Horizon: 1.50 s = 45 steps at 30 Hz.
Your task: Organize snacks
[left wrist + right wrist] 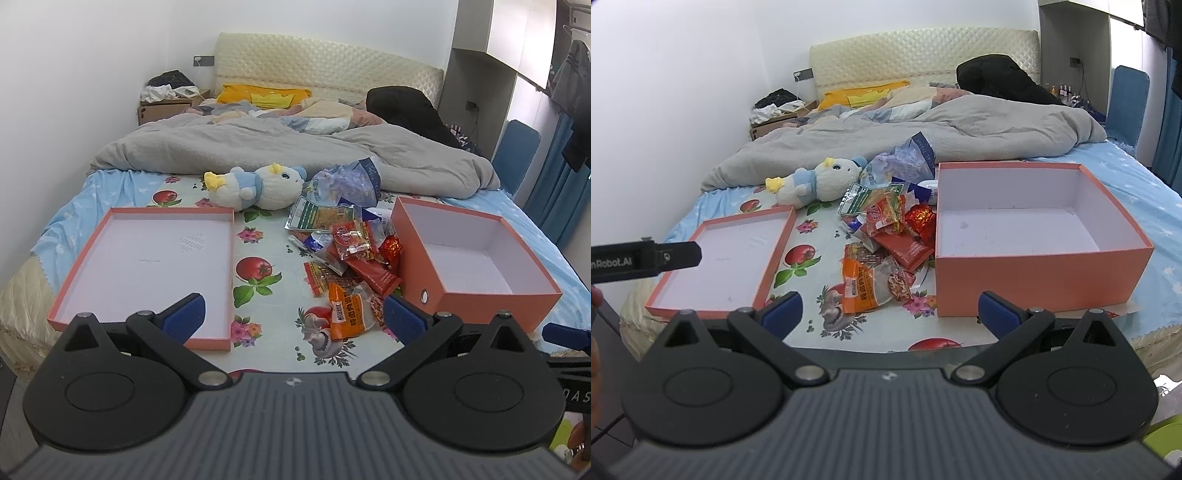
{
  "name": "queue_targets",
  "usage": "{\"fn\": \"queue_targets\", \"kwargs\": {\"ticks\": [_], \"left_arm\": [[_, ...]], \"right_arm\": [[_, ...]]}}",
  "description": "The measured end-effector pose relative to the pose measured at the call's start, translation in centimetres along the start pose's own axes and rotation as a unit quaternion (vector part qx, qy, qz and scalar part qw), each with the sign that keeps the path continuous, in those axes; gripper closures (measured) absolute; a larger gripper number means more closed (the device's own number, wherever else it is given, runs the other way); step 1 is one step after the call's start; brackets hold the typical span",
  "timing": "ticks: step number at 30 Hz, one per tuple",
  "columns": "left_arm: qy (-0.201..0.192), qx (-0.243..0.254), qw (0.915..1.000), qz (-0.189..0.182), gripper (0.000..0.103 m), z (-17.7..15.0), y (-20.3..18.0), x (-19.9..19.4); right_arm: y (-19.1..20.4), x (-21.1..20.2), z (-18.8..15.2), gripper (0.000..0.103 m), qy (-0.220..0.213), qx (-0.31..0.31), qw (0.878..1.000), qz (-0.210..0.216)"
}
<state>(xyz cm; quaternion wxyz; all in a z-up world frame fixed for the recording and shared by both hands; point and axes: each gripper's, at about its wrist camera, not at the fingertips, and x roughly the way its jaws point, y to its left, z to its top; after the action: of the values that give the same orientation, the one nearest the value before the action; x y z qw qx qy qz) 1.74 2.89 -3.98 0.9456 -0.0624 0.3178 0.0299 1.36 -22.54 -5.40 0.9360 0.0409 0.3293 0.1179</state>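
A heap of snack packets (347,254) (886,243) lies on the bed between an orange box lid (147,266) (731,262) on the left and a deep orange box (476,258) (1034,266) on the right. The box is empty inside. Nearest me lies an orange and clear packet (349,308) (871,284). My left gripper (293,317) hovers open above the bed's front edge, just short of that packet, with nothing between its fingers. My right gripper (890,314) is open too, level with the box's near wall.
A blue and white plush toy (258,184) (816,181) and a crumpled blue tissue pack (347,181) lie behind the heap. A grey duvet (258,147) covers the far half of the bed. A blue chair (517,155) stands at the right.
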Motion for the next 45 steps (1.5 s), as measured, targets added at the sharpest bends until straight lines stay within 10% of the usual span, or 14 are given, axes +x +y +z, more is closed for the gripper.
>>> {"fn": "queue_targets", "kwargs": {"ticks": [45], "left_arm": [[0.071,0.005,0.997,-0.032,0.0,-0.2,0.1,10.5]], "right_arm": [[-2.1,5.7,-0.6,0.02,0.007,0.034,0.999,0.008]]}}
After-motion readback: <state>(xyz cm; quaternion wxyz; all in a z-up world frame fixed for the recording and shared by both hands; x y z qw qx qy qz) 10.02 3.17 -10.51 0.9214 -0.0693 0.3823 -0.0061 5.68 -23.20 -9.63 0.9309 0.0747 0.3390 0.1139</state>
